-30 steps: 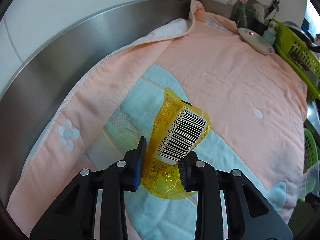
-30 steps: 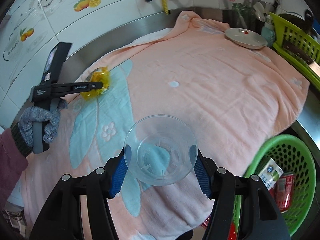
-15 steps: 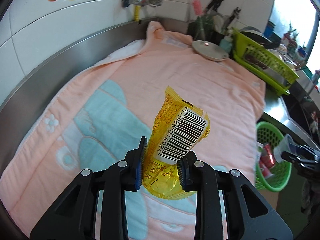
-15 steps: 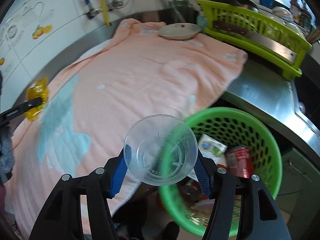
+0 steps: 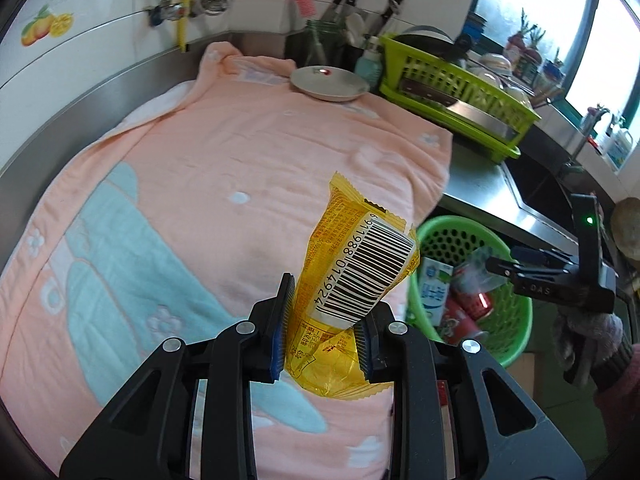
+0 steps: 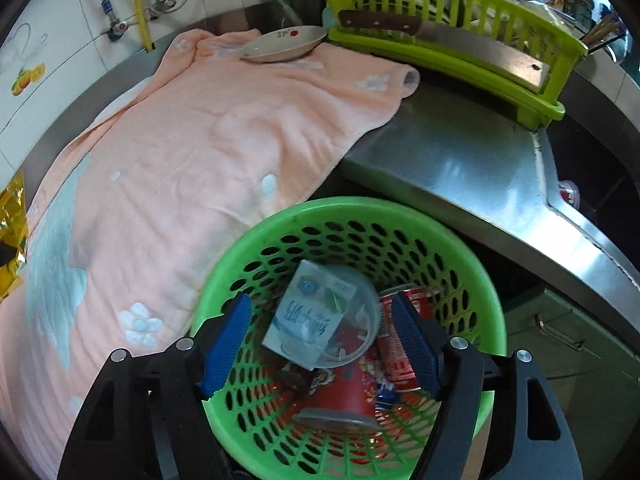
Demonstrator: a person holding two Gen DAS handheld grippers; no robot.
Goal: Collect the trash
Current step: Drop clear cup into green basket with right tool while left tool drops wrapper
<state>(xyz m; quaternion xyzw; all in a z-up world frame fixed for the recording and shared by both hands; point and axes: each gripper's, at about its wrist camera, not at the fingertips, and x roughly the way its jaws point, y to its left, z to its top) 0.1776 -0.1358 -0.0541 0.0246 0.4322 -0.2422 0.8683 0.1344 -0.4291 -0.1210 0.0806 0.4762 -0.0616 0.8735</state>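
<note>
Both grippers: black angular frames, silver screws, ribbed blue pads (image 6: pixel 226 344). Right gripper (image 5: pixel 494 266) body marked "DAS", green light. Hand (image 5: pixel 586 338): grey knit glove, maroon sleeve.

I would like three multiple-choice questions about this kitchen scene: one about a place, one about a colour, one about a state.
1. Where is the clear plastic cup?
A. on the towel
B. over the milk carton in the green basket
C. on the plate

2. What colour is the wrapper in the left gripper?
A. yellow
B. blue
C. white

3. How does the right gripper stand?
A. shut on the cup
B. shut on a can
C. open, pads clear of the cup

Answers: 1 B, the cup sits above the milk carton inside the green basket. 2 A, it is yellow with a barcode. 3 C, its jaws have just been opening and gaps show beside the cup.
</note>
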